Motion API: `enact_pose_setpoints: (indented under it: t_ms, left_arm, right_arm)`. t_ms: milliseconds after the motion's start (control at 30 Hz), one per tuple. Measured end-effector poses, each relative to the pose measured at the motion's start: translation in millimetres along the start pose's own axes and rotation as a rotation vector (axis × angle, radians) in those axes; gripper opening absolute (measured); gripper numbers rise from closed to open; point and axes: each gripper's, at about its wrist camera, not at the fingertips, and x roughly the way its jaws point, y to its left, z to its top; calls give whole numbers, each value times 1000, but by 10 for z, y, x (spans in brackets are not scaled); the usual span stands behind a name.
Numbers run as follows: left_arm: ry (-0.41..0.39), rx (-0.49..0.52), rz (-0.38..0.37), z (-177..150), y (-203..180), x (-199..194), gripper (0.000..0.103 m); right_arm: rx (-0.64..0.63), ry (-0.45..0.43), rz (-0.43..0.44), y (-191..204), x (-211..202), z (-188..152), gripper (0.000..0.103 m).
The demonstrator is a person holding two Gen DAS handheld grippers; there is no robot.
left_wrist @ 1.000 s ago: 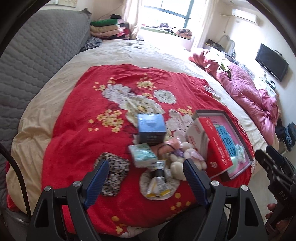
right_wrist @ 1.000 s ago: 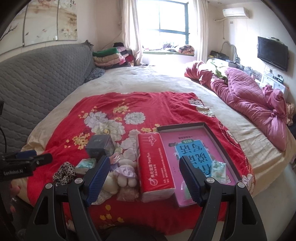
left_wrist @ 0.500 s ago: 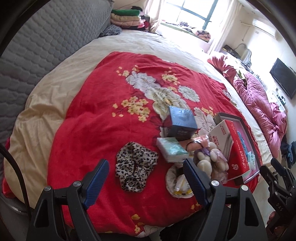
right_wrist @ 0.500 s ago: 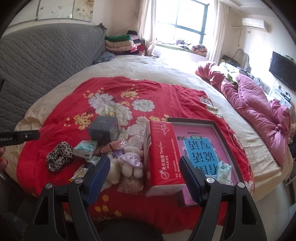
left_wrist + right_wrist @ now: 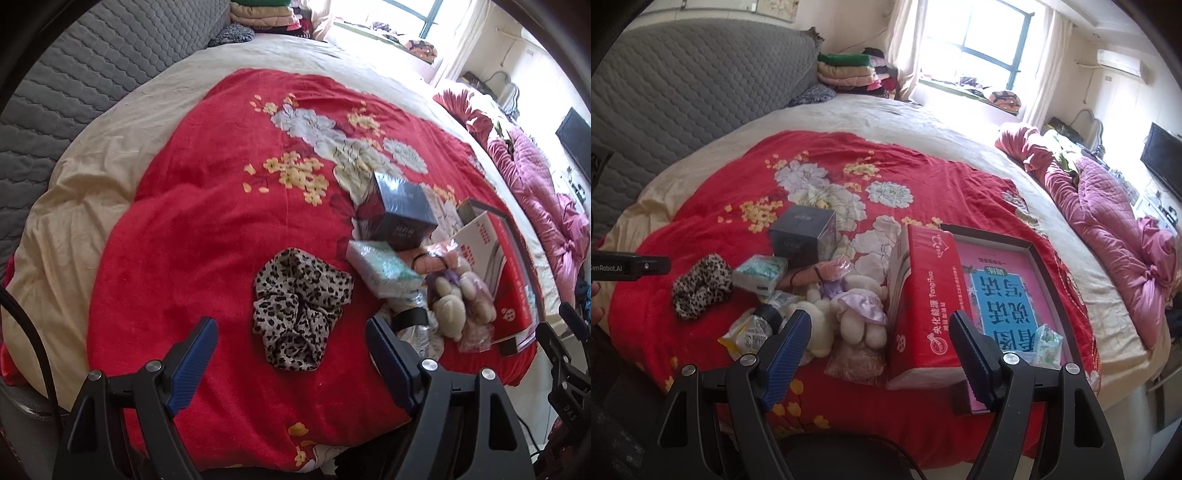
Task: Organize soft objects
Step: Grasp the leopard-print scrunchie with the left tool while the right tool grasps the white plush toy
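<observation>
Hovering above the near edge of the bed [image 5: 110,155], both grippers empty. Left gripper [image 5: 291,345]: fingers spread wide, nothing between them; the leopard-print scrunchie [image 5: 295,306] lies on the red floral blanket [image 5: 192,229] just beyond the gap, lined up with it. Right gripper [image 5: 879,341]: fingers also spread wide, holding nothing; the plush toys [image 5: 846,314] and the red tissue pack [image 5: 923,302] lie beyond the gap.

State of the pile, right wrist view:
- scrunchie off to the left, apart from the rest
- small green tissue packet [image 5: 761,271] just beside the dark box [image 5: 805,236]
- plush toys, a squeeze pouch [image 5: 753,328] and a clear bag [image 5: 857,358] crowded together, touching
- red tissue pack leaning on the left rim of the tray [image 5: 1045,273]
- tray holds a pink book [image 5: 1001,291] and one small green packet [image 5: 1047,343] at its near corner

Judgement on progress: early. One small packet sits in the tray; whether it counts as sorted cannot be told. Scrunchie, plush toys and the other tissue packet remain loose on the blanket. Nothing is gripped.

Likely next pick: the scrunchie by the left gripper, given the alignment. It is limp fabric and should bunch when pinched.
</observation>
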Motion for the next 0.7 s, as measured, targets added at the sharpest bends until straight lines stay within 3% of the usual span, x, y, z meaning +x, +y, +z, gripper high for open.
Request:
enact_pose_setpoints:
  t_ms: [333,500,700]
  left_arm:
    - [60,-4,-5,-108,-40,330,81]
    - [57,7,15,-124,-43,403,81]
    - [64,-31,-17,-133,38,505,81]
  right_arm:
    - [-120,70,-46,191,403,-93,78]
    - [-156,89,-52,276,547,-93,78]
    - [-208,104,-91,365,728,-39,78]
